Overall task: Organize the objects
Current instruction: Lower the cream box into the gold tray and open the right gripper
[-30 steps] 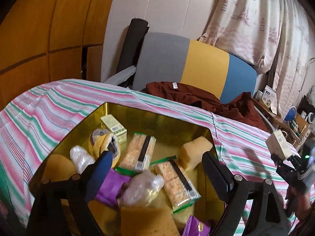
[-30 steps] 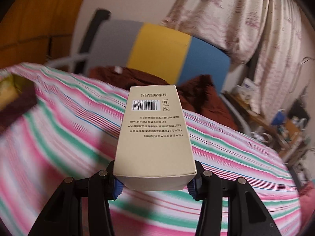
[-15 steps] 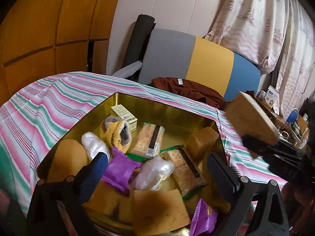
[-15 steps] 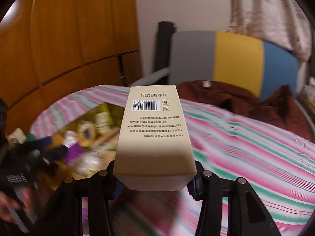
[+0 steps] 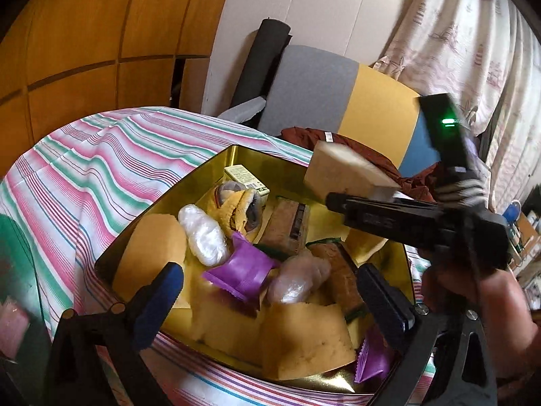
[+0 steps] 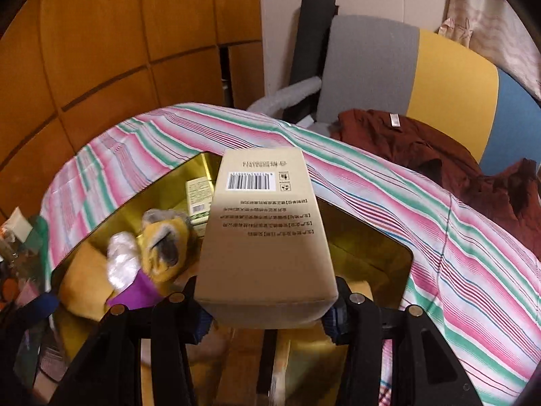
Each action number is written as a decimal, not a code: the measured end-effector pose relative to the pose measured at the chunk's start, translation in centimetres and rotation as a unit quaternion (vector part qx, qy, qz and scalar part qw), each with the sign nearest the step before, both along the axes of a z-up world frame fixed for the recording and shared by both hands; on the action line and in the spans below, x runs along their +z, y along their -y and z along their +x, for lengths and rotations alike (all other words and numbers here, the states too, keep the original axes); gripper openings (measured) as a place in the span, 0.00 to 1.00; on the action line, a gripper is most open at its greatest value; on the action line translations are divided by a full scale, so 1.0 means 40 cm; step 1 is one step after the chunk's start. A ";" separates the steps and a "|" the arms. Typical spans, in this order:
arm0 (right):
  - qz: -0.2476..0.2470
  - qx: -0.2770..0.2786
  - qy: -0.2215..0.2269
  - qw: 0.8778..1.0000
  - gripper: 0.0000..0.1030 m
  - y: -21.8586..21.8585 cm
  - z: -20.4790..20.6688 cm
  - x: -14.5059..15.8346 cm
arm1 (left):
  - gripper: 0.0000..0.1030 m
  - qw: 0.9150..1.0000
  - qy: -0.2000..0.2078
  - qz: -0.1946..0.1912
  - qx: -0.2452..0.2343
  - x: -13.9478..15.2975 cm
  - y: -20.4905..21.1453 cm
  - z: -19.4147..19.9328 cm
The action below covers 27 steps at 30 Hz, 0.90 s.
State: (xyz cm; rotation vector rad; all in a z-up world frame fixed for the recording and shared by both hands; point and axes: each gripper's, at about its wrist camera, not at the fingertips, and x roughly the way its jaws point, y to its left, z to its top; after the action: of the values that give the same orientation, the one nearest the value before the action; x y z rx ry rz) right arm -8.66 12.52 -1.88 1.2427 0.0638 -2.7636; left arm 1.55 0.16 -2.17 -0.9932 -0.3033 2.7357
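Observation:
A gold tray (image 5: pixel 257 155) on the striped cloth holds yellow sponges (image 5: pixel 152 253), purple packets (image 5: pixel 241 272), clear wrapped bundles (image 5: pixel 203 237), cracker packs (image 5: pixel 287 226), a yellow-grey cloth (image 5: pixel 240 209) and a small green-white box (image 5: pixel 245 177). My left gripper (image 5: pixel 267 277) hangs wide open above the tray's near side, pressing on nothing. My right gripper (image 6: pixel 267 311) is shut on a tall beige carton (image 6: pixel 267 230) with a barcode. It holds the carton above the tray (image 6: pixel 372 226). From the left wrist view the carton (image 5: pixel 341 172) hovers over the tray's far right part.
A striped pink, green and white cloth (image 5: pixel 101 169) covers the surface. A brown garment (image 6: pixel 422 149) lies behind it against a grey, yellow and blue chair back (image 6: pixel 439 74). Wooden panels (image 5: pixel 84 34) stand at the left, curtains (image 5: pixel 473 34) at the right. A person's hand (image 5: pixel 473 304) grips the right tool.
My right gripper has swept left with the carton, from over the bare striped cloth to above the tray. My left gripper's jaws have spread wider and it has shifted a little over the tray.

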 end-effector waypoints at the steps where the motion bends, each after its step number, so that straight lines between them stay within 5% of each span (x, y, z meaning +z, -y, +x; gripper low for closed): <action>1: 0.007 -0.007 0.002 1.000 0.50 -0.003 -0.010 -0.006 | 1.00 1.000 -0.001 0.001 0.000 0.001 0.000 0.001; 11: -0.040 -0.098 -0.074 0.992 0.52 -0.143 0.121 0.080 | 1.00 1.000 0.001 0.004 0.006 -0.011 -0.005 0.010; 20: -0.039 -0.132 -0.038 0.990 0.50 -0.178 0.141 0.035 | 1.00 0.999 0.015 0.026 0.013 -0.017 0.000 0.014; 27: 0.028 -0.096 -0.010 0.995 0.50 -0.115 0.059 0.016 | 1.00 1.000 0.010 0.023 0.007 -0.005 -0.006 0.021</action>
State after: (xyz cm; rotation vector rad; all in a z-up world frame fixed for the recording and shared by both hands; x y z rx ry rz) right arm -6.30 17.14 -1.23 1.2987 0.0231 -2.9573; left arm 2.39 0.39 -2.37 -1.0095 -0.3773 2.7196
